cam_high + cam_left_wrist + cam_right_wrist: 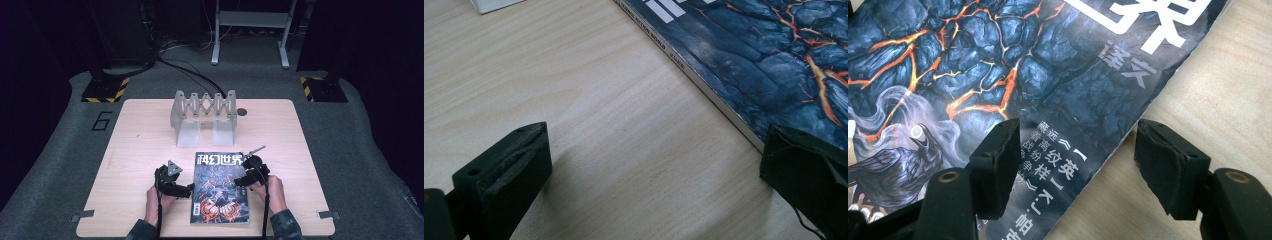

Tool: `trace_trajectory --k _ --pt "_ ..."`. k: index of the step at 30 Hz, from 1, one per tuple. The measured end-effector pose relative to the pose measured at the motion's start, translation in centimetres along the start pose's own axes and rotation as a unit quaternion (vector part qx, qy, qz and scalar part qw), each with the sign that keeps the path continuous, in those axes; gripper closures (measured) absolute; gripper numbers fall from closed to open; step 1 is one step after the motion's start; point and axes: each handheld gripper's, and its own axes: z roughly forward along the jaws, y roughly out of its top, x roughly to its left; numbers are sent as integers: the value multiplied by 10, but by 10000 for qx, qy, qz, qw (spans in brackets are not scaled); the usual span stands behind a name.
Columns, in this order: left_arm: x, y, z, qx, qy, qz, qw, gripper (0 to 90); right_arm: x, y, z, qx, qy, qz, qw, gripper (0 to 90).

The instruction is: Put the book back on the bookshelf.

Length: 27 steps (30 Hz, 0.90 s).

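Pale wood grain runs under everything we work on: the table (140,150) carries a magazine (220,187) lying flat, its dark cover veined with orange cracks, near the table's front edge and just in front of a grey folding rack (203,116).

From the high view we see the whole layout: our left gripper (186,189) sits at the magazine's left edge, our right gripper (242,180) at its right edge, and the rack stands upright beyond the magazine's top. That view does not settle how the jaws stand; the gripper views do.

In the left gripper view, the left gripper (654,165) has its jaws spread wide, one over bare wood, the other at the magazine (774,65) by its white spine edge. Nothing lies gripped between them; we see only table (599,125) in the gap.

In the right gripper view, the right gripper (1077,165) straddles the magazine's (998,75) right edge: one jaw over the printed cover, the other over the wood (1228,90). The jaws stand well apart and hold nothing; whether the pads touch the cover we cannot tell.

Left of the magazine the table lies open up to its left edge; right of it a narrower strip of wood remains. Between magazine and rack a short gap is free.

Both our forearms enter from the table's front edge, hands low, either side of the magazine, grippers angled inward toward it.
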Motion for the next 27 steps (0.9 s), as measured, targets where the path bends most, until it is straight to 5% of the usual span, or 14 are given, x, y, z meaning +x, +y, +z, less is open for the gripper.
trace_trajectory --k 10,15,18,21,27 --pt "0 0 0 -4 -1 -5 10000 0 -3 0 0 -66 69 71 9999 378" --pt "0 0 0 -6 -1 -5 10000 1 -12 -6 -2 -297 376 205 9986 386" --pt "0 0 0 -5 -4 -5 10000 1 -18 -9 -3 -421 650 431 9961 386" --pt "0 0 0 -4 -6 -3 10000 1 -30 -15 -2 -668 1110 625 9896 402" --pt "0 0 0 -2 -12 6 10000 1 -33 -18 -5 -856 1301 701 9853 413"
